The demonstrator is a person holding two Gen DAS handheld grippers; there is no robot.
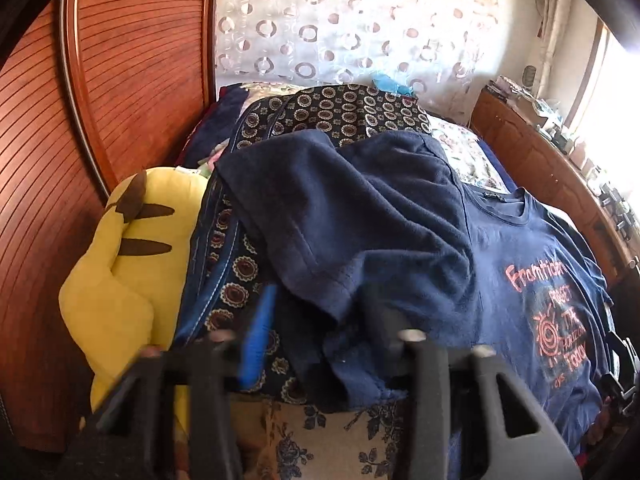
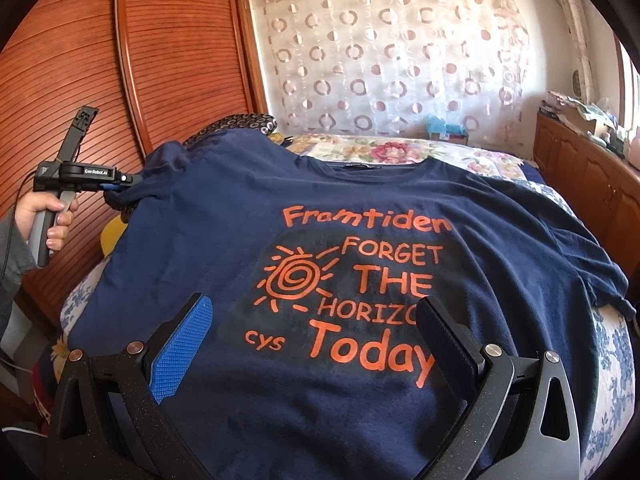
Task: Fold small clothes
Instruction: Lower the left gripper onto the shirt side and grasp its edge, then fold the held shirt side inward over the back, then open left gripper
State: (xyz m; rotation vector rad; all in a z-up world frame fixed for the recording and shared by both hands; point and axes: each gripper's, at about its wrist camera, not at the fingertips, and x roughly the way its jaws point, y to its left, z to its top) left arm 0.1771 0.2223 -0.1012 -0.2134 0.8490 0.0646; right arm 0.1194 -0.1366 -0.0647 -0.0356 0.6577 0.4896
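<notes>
A navy T-shirt [image 2: 200, 240] with orange lettering lies face up on the bed, collar toward the far side. In the left wrist view its left sleeve [image 1: 340, 220] is bunched and raised off the bed. My left gripper [image 1: 320, 320] is shut on that sleeve, with fabric between the blue pad [image 1: 256, 336] and the dark finger. From the right wrist view a hand holds that left gripper [image 2: 120, 189] at the shirt's far left corner. My right gripper [image 2: 314, 304] stands open above the shirt's lower front with nothing between its fingers.
A yellow plush toy [image 1: 132, 260] and a dark patterned cloth [image 1: 340, 104] lie left of the shirt. A slatted wooden wardrobe [image 2: 80, 60] stands close on the left. The floral bedcover [image 2: 400, 152] extends behind, with a cluttered wooden cabinet [image 2: 580, 168] on the right.
</notes>
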